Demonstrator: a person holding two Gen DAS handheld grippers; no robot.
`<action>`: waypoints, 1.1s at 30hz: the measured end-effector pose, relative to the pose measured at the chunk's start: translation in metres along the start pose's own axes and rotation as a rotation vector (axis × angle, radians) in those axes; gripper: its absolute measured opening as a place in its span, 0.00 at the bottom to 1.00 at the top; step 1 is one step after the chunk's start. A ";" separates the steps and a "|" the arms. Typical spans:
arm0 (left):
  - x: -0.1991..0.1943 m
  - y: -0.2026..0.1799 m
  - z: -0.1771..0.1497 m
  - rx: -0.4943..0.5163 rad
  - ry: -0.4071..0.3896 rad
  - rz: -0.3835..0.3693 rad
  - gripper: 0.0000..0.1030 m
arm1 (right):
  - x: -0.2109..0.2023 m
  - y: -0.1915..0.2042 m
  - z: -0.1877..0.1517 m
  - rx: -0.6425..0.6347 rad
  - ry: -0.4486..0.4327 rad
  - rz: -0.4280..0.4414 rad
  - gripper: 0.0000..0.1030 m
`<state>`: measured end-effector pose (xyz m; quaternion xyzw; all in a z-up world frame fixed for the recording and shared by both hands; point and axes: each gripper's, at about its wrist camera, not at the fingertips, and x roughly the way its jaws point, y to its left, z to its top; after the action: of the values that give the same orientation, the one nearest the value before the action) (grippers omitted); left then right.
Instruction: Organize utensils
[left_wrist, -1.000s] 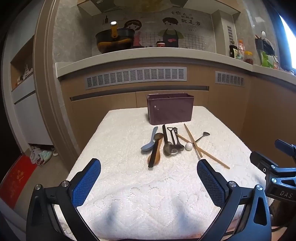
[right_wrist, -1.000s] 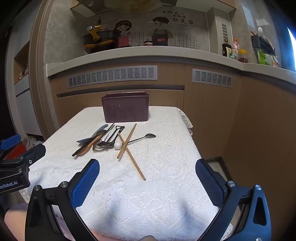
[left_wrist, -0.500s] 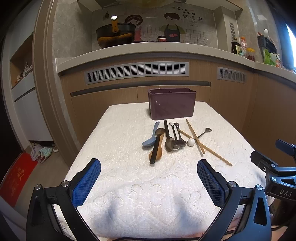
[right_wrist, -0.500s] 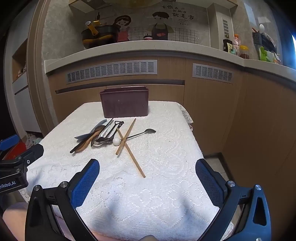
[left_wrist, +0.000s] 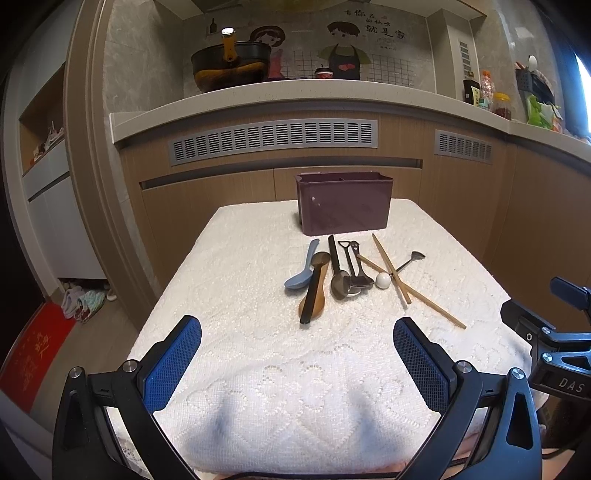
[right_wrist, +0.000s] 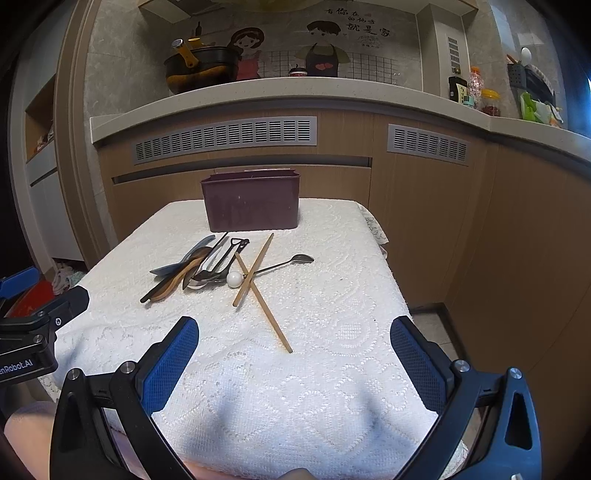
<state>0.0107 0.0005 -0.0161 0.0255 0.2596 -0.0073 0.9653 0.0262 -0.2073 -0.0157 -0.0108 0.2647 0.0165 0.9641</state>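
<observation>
Left wrist: your left gripper (left_wrist: 297, 354) was spread wide, nothing between its blue ribbed pads (left_wrist: 171, 363), hovering over the near end of the table (left_wrist: 229, 258). Cloth was white, lacy, soft-looking. The utensils sat mid-table: blue spoon (left_wrist: 301, 269), wooden spoon (left_wrist: 314, 286), metal spoons (left_wrist: 343, 280), crossed chopsticks (left_wrist: 397, 275) and a white ball (left_wrist: 383, 280) touching them. The bin (left_wrist: 343, 203), dark plastic, boxy, divided inside, stood just behind the pile at the far edge. Bare cloth lay between pads and pile. Your right gripper (left_wrist: 554, 332) showed at the frame's right edge, beside the table corner.

Right wrist: right gripper (right_wrist: 295, 350) was also wide open and empty. One chopstick (right_wrist: 264, 302) reached nearest to it; a long thin spoon (right_wrist: 291, 261) lay apart to the right. The table's right edge dropped to floor close by; cabinets (right_wrist: 424, 221) stood right behind the bin (right_wrist: 251, 206).
</observation>
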 end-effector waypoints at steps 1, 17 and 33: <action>0.000 0.000 -0.001 0.000 0.001 0.000 1.00 | 0.000 0.000 0.000 0.001 0.000 0.000 1.00; -0.003 0.001 -0.005 -0.001 0.004 0.001 1.00 | 0.003 -0.002 -0.002 0.001 0.006 0.004 1.00; 0.000 0.001 0.001 0.001 0.011 -0.002 1.00 | 0.003 -0.002 -0.002 0.000 0.007 0.004 1.00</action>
<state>0.0116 0.0014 -0.0153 0.0258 0.2649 -0.0080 0.9639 0.0278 -0.2092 -0.0184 -0.0104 0.2680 0.0186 0.9632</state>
